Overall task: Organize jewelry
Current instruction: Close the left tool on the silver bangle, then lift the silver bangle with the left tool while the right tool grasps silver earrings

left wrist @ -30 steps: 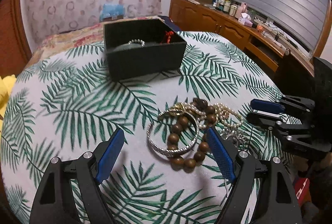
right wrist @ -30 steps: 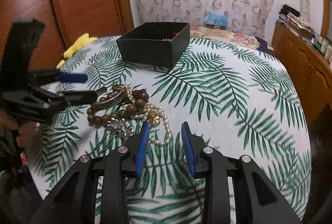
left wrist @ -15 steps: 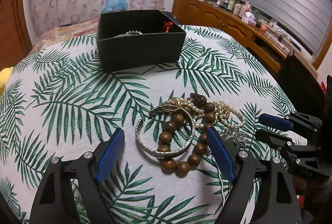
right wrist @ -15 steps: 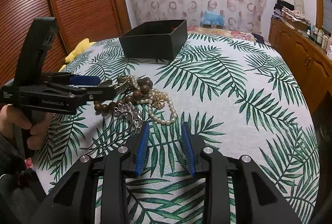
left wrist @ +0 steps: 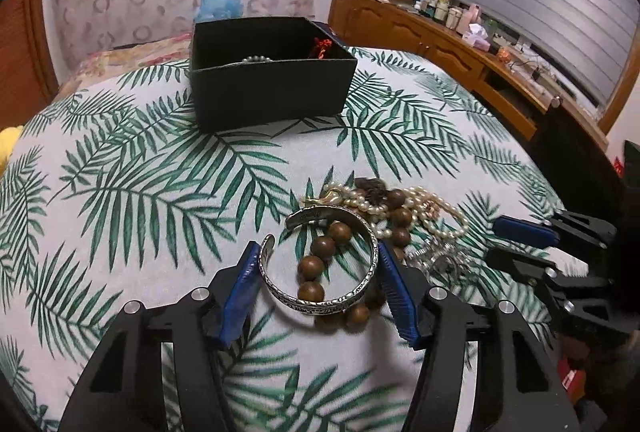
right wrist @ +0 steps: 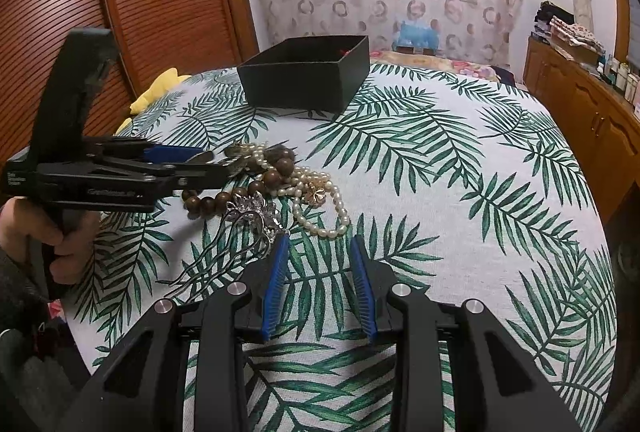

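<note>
Left claw grabs the silver cuff

The left claw (left wrist: 318, 266) pinches the cuff (left wrist: 320, 264) by its two sides, low over the cloth (left wrist: 160, 191), in front of the box (left wrist: 272, 91). It looks stiff, light and slippery. The beads (left wrist: 320, 264) could snag. The right claw (right wrist: 318, 264) is spread and holds nothing.

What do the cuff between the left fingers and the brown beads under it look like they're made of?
The cuff bracelet looks like silver-toned metal: shiny, with an embossed outer pattern and an open gap. The brown bead bracelet looks like polished wood: smooth dark-brown balls with a soft sheen, though resin can't be ruled out. The left gripper pads bracket the cuff.
</note>
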{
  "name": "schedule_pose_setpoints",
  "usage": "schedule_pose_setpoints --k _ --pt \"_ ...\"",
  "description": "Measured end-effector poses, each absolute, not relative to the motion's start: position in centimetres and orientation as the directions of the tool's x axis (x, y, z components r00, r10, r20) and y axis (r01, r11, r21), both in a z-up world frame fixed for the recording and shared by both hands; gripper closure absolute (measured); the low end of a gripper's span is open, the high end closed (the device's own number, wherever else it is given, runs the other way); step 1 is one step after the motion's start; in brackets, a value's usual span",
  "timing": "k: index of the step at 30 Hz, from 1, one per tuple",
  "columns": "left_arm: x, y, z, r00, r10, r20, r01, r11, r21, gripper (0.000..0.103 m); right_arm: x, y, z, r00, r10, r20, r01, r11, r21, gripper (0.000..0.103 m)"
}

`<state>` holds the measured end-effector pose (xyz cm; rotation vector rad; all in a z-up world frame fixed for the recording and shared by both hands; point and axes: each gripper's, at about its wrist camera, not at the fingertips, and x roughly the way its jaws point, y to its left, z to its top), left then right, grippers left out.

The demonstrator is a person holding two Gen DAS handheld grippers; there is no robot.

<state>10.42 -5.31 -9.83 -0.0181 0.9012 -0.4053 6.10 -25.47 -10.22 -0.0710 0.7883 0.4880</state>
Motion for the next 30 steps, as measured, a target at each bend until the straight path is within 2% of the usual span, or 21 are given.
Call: schedule_pose_setpoints --k 6,15,30 --pt "8.4 -4.0 -8.9 0.554 -0.383 -0.739 0.347 0.913 -0.213 0.047 6.3 -24.9 -10.2 0.592 0.388 -0.706 -0.457 0.884 0.103 0.068" --pt "7.0 -2.7 -8.0 0.594 -0.367 -0.716 0.338 0.921 -0.193 0.047 7.3 -22.4 -9.5 0.561 0.410 -0.720 -0.522 0.850 0.078 0.068" --pt "6.5 -2.0 -7.8 0.609 -0.378 -0.697 0.336 0.919 -0.205 0.047 9.0 -21.0 -10.8 0.468 0.446 -0.763 -0.583 0.805 0.113 0.068"
